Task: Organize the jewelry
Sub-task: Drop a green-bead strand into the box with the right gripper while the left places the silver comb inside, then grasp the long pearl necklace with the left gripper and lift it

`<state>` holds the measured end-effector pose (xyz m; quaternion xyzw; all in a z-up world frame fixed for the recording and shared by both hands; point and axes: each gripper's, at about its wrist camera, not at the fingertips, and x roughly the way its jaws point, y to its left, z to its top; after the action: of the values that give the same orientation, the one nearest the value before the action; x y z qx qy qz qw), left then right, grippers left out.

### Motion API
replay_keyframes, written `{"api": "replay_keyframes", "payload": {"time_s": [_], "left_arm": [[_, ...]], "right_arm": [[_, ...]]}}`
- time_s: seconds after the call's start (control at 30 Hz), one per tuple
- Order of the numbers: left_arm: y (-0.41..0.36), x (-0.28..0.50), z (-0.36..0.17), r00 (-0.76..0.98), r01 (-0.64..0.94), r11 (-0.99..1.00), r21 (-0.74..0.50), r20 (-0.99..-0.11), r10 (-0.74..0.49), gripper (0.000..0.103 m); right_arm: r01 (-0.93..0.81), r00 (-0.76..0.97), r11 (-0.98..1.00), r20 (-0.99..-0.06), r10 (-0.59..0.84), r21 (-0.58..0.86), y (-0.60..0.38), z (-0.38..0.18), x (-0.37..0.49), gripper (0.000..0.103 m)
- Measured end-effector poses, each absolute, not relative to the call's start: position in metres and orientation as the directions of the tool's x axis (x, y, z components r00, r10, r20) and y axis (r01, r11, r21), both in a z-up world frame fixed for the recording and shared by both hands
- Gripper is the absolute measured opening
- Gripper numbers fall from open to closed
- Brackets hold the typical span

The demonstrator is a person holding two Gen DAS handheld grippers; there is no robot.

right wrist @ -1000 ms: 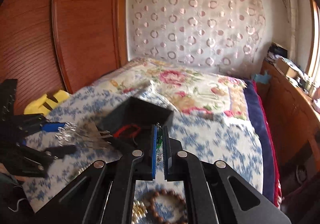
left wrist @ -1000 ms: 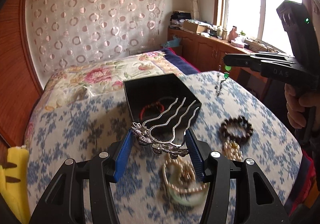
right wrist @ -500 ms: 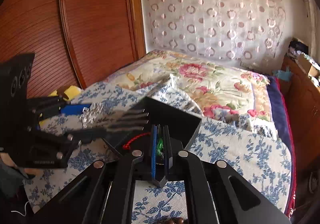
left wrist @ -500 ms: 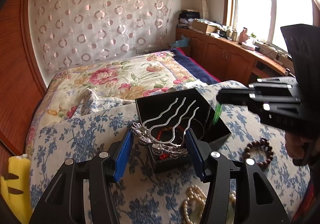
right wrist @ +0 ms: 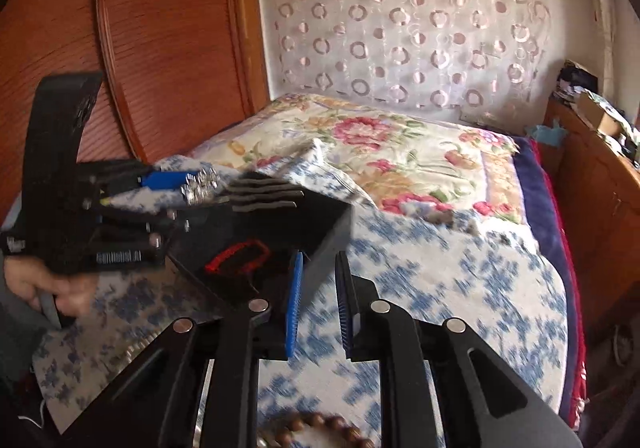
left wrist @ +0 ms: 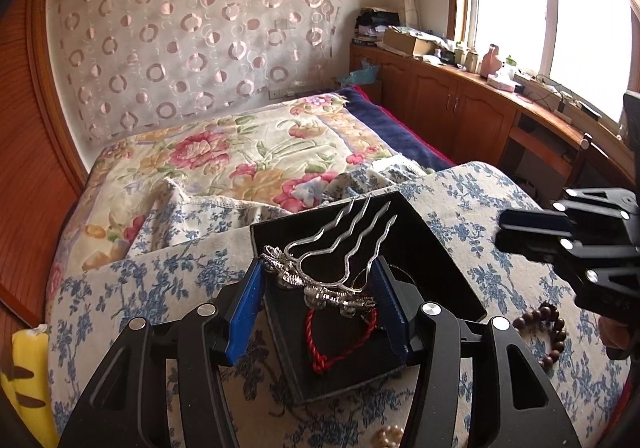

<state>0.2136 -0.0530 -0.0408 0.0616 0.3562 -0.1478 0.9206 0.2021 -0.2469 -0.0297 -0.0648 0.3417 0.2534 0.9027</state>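
My left gripper point(left wrist: 318, 282) is shut on a silver hair comb point(left wrist: 332, 268) and holds it over the open black jewelry box point(left wrist: 436, 248). A red cord bracelet point(left wrist: 340, 340) lies inside the box. My right gripper point(right wrist: 318, 288) is open and empty, at the box's near right corner point(right wrist: 332, 232). In the right wrist view the left gripper point(right wrist: 168, 184) holds the comb point(right wrist: 200, 184) above the box and the red bracelet point(right wrist: 240, 256). A brown bead bracelet point(left wrist: 544, 332) lies on the blue floral cloth point(left wrist: 472, 204) right of the box.
Pearl beads point(left wrist: 390, 436) lie at the near edge of the cloth. A yellow object point(left wrist: 28, 380) sits at the far left. The bed with a floral quilt point(left wrist: 240, 152) lies behind, wooden cabinets point(left wrist: 460, 108) stand along the window on the right.
My left gripper carried the comb forward over the box. My right gripper opened; the green-beaded piece it held is no longer between its fingers.
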Motion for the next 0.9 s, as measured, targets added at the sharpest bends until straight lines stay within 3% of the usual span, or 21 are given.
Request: {"api": "replay_keyframes", "payload": {"time_s": [0.1,0.4,0.43,0.5,0.73,0.9], "left_arm": [[-0.053,0.212,-0.041,0.703,0.316,0.949,-0.003,-0.671,-0.237,0.06],[-0.048,0.177,-0.039,0.701,0.324,0.946,-0.021,-0.666,-0.255,0.06],[-0.047,0.172,-0.04,0.7,0.325,0.946,-0.023,-0.666,-0.257,0.06],[-0.044,0.158,-0.043,0.695,0.325,0.945,-0.031,-0.67,-0.261,0.06],[-0.033,0.124,-0.057,0.677,0.317,0.948,-0.029,-0.693,-0.248,0.06],[-0.022,0.108,-0.069,0.64,0.325,0.943,-0.079,-0.715,-0.28,0.046]], "right_arm": [[-0.476,0.643,0.878,-0.664,0.382,0.045,-0.262,-0.039,0.192,0.018],[-0.426,0.62,0.904,-0.711,0.33,0.048,-0.292,-0.069,0.168,0.019],[-0.419,0.616,0.907,-0.721,0.318,0.043,-0.294,-0.074,0.164,0.022],[-0.411,0.608,0.91,-0.728,0.316,0.052,-0.297,-0.079,0.16,0.045],[-0.41,0.594,0.911,-0.746,0.301,0.041,-0.305,-0.088,0.147,0.045],[-0.405,0.588,0.914,-0.764,0.267,0.007,-0.306,-0.094,0.143,0.045]]}}
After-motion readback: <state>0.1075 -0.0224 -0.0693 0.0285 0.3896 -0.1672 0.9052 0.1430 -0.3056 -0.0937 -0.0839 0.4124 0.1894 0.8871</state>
